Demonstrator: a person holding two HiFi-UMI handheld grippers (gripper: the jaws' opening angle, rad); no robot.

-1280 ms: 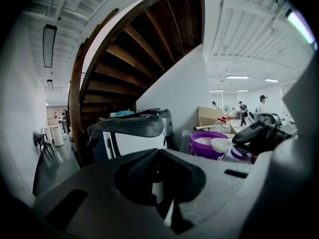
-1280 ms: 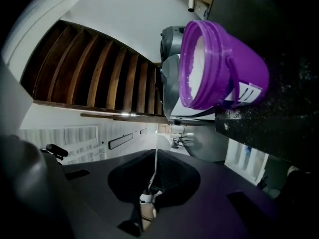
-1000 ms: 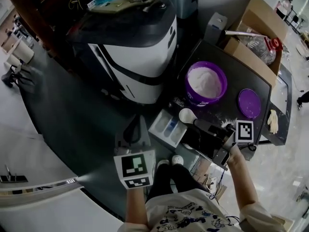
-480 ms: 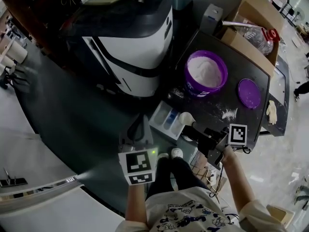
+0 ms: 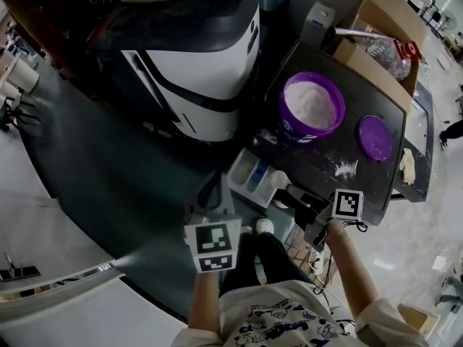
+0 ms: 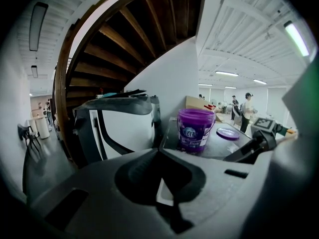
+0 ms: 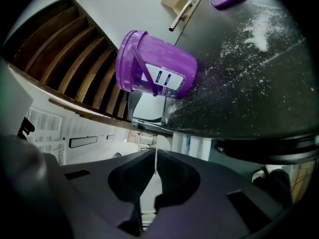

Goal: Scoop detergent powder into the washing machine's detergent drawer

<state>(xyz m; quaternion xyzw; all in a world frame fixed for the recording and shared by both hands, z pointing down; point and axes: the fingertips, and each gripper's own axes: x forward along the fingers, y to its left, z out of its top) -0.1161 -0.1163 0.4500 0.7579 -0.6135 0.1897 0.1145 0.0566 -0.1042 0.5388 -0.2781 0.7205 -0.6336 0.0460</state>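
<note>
The white washing machine (image 5: 202, 85) has its detergent drawer (image 5: 248, 173) pulled out toward me. A white scoop (image 5: 278, 178) hangs at the drawer's right end, over its edge. My right gripper (image 5: 293, 191) is shut on the scoop's handle, which shows as a thin white strip (image 7: 156, 163) between the jaws in the right gripper view (image 7: 156, 152). The purple tub (image 5: 312, 107) of white powder stands open on the dark table (image 5: 376, 186), with its lid (image 5: 375, 137) beside it. My left gripper (image 5: 210, 194) hovers left of the drawer, jaws shut (image 6: 158, 151) on nothing.
Spilled powder (image 5: 346, 168) lies on the table between tub and lid. A cardboard box (image 5: 376, 56) with a plastic bottle sits behind the table. The tub (image 6: 194, 128) and machine (image 6: 119, 126) stand ahead of the left gripper. My feet (image 5: 264, 227) are below the drawer.
My right gripper has carried the scoop leftward from the table's front edge to the drawer's right end. The left gripper has drifted slightly to the right.
</note>
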